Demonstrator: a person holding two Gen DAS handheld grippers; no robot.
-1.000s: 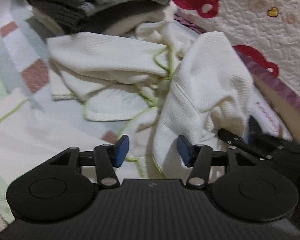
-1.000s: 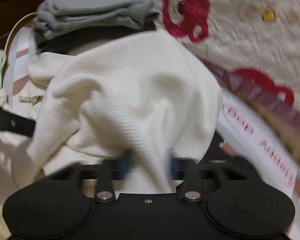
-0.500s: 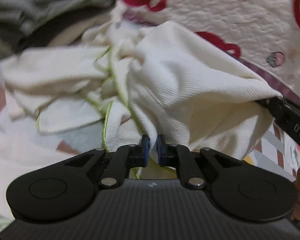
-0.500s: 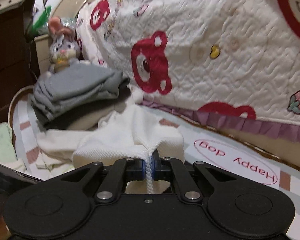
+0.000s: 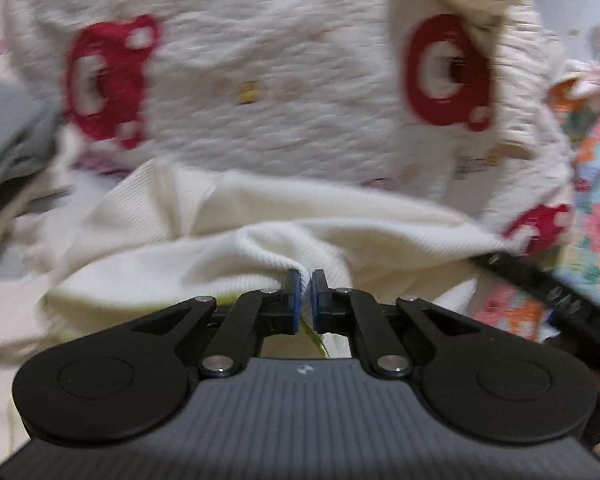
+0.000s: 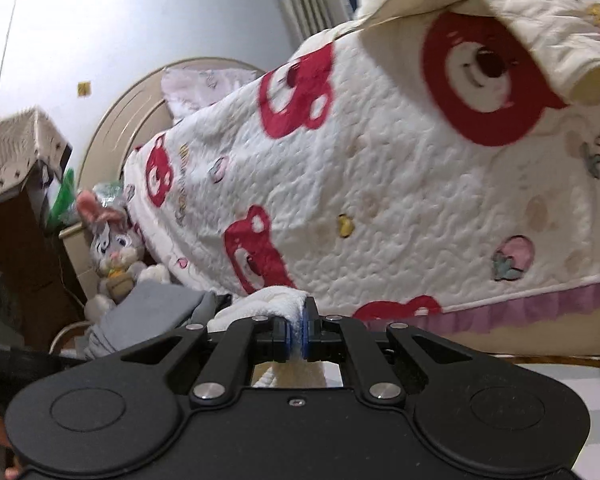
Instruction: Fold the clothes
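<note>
Lifted since a second ago, the white ribbed garment [image 5: 236, 252] now hangs stretched between both tools above the bed. Left gripper [image 5: 305, 295] has its jaws clamped on a lime-trimmed edge; right gripper [image 6: 298, 330] pinches another fold. Behind, blurred, lies what appears to be a bear-print quilt [image 6: 380, 184].

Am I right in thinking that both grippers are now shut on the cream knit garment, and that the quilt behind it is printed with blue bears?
Nearly. The left gripper and the right gripper are each shut on the cream knit garment, but the bears on the quilt are red, not blue. The right wrist view shows this most clearly, and the left wrist view agrees despite the blur.
</note>
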